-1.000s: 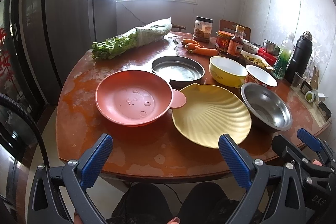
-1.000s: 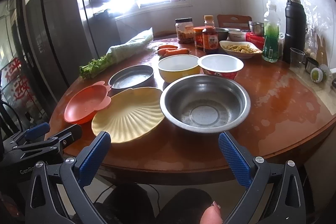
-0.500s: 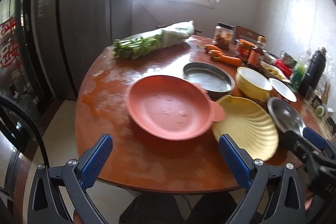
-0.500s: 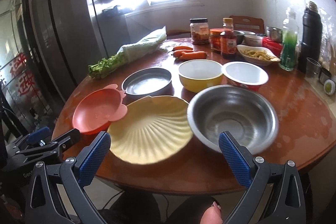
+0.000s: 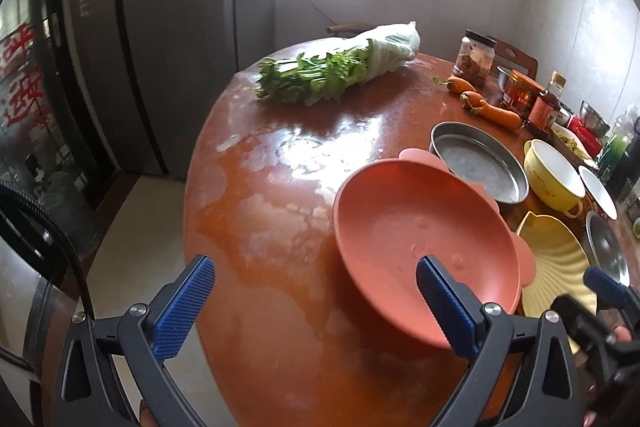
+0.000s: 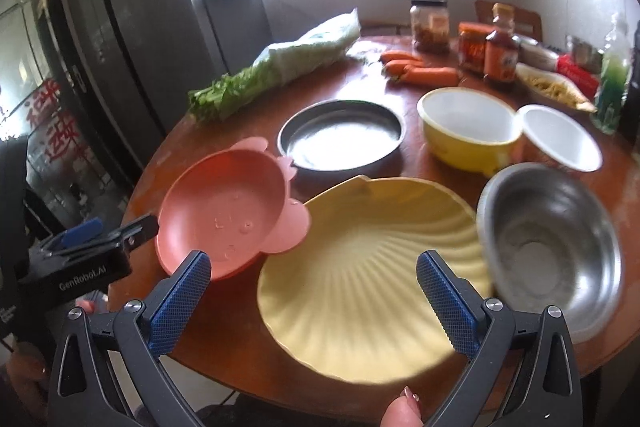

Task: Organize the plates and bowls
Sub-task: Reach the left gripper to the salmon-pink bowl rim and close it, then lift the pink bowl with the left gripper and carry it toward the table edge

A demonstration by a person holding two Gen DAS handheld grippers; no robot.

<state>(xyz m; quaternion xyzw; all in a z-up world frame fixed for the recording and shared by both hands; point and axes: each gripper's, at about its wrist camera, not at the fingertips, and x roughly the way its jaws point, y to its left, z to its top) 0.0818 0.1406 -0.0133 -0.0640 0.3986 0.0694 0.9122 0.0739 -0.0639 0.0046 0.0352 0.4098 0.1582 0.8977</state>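
Since a second ago we have swung our left gripper (image 5: pixel 312 301) leftward and closer, so the pink plate (image 5: pixel 424 251) now fills the right of its view, while our right gripper (image 6: pixel 314 293) has closed in on the yellow shell plate (image 6: pixel 372 251). Both grippers stand wide open and hold nothing.

We judge the pink plate to be light, stiff plastic with a smooth, somewhat slippery rim; a few water drops sit in its well. Its ear-shaped tabs look like the surest place to pinch, or else the near rim taken edge-on. The yellow shell plate seems equally light and rigid, and its ridged lip should give the pads some bite.

Both plates lie near the table's (image 5: pixel 280 187) front edge, the pink one overlapping the yellow one's left rim. The pink plate's near rim sits at our left gripper's right finger, not yet between the jaws. The yellow plate lies just ahead of our right gripper. Behind them stand the steel pan (image 6: pixel 340 135), the yellow bowl (image 6: pixel 468 131), the white bowl (image 6: pixel 558 139) and the steel bowl (image 6: pixel 552 247).
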